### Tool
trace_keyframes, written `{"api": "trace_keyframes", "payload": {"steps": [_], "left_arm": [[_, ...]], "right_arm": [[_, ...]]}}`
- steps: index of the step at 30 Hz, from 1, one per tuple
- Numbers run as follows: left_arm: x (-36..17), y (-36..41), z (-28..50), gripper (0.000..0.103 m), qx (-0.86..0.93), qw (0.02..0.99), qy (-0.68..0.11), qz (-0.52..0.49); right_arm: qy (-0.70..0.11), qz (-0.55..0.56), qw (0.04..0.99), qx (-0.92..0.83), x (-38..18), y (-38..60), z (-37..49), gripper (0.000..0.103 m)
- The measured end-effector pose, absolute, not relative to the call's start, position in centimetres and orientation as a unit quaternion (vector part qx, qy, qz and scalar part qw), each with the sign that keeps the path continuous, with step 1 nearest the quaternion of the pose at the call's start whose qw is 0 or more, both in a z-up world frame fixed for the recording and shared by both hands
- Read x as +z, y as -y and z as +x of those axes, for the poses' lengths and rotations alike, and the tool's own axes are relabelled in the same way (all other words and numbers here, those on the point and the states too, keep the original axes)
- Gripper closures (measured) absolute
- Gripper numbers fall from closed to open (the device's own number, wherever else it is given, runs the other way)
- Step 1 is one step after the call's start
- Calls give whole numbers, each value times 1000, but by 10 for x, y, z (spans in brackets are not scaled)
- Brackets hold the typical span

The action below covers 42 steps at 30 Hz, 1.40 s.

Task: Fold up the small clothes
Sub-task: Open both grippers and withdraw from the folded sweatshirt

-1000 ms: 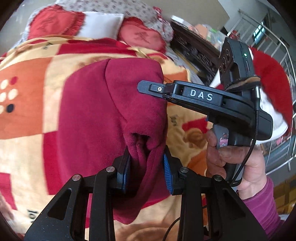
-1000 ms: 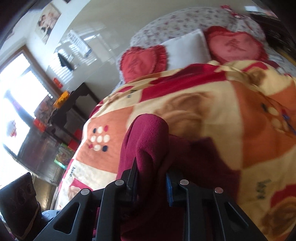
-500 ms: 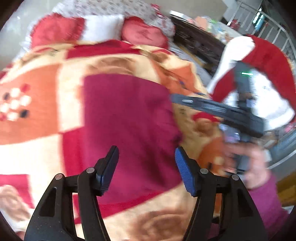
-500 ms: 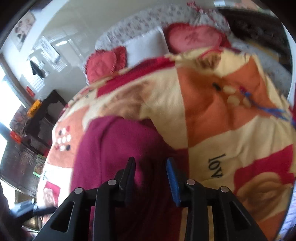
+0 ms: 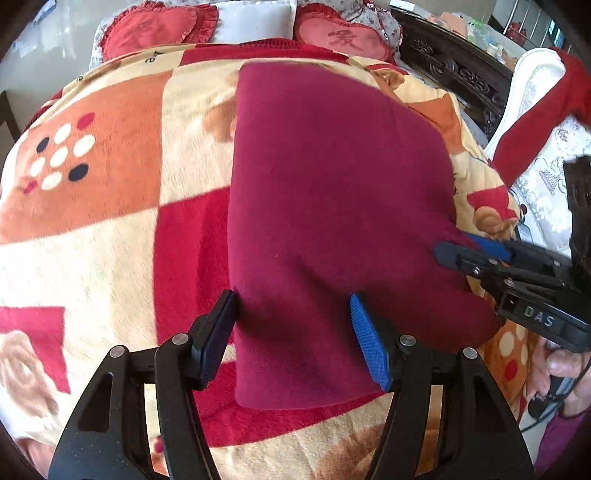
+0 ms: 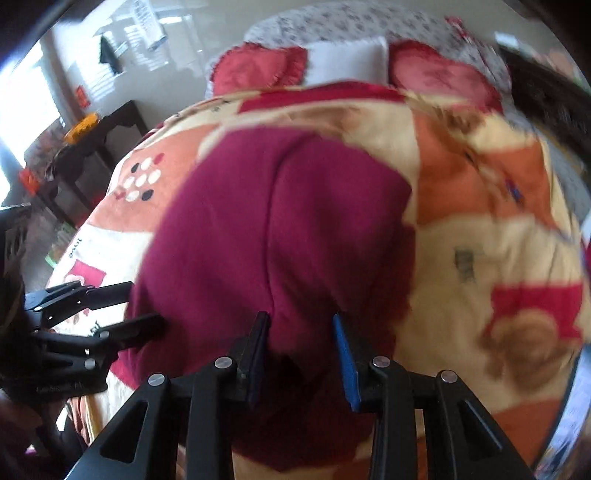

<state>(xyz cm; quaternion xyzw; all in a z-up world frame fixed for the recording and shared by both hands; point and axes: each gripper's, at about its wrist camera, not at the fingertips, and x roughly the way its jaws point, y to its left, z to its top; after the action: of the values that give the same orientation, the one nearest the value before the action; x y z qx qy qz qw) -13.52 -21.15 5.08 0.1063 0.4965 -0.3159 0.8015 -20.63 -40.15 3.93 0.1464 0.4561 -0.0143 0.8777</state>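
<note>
One maroon garment (image 5: 332, 192) lies folded flat on the patterned blanket (image 5: 110, 229) of a bed. Two grippers work at it. Behind it are two red heart cushions (image 5: 155, 29) and one white pillow (image 5: 255, 18) between them.

The left gripper (image 5: 293, 339) stands well open over the garment's near edge, its pads either side of the cloth and not pinching it. A second ago it was clamped on a bunched fold held up off the bed; the cloth has since dropped and spread out smooth. The right gripper (image 6: 301, 354) is parted a little, astride the cloth near a seam. It too was clamped before. Its view is blurred, so I cannot tell for sure whether the pads still brush the fabric; they seem not to press it.

In the left view the right gripper's tips reach the garment's right corner, and a hand (image 5: 561, 373) on its handle is cut off by the frame. The garment's near edge is hidden behind the fingers.
</note>
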Motion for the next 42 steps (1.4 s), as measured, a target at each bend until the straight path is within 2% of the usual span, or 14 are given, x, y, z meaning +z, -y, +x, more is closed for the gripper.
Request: {"api": "trace_keyframes", "payload": {"steps": [4,10,13,15,17,22,42], "left_arm": [[49,209,-137,39,-311,805,-495,99],[49,203,-134,38,-310,803,-503,84],[48,199,-133,38,-308,798,-512,71],[48,196,-132,38,-306,794,-521,60],[48,191,-133,38,-304,789,-532,46],[49,174,-144,39,-300,778,-552,19],[52,156,-163,38,-308,770,-559,16]], "right_arm": [[-450,196,871,-11,34,410,-221,69],[-438,203,876,-18,54,404,-227,69],[-419,202,885,-27,74,404,-229,66],[-410,198,890,-33,82,403,-230,58],[-403,195,893,-39,90,403,-229,55],[-411,185,892,-42,91,399,-218,55],[-438,152,885,-39,86,367,-195,55]]}}
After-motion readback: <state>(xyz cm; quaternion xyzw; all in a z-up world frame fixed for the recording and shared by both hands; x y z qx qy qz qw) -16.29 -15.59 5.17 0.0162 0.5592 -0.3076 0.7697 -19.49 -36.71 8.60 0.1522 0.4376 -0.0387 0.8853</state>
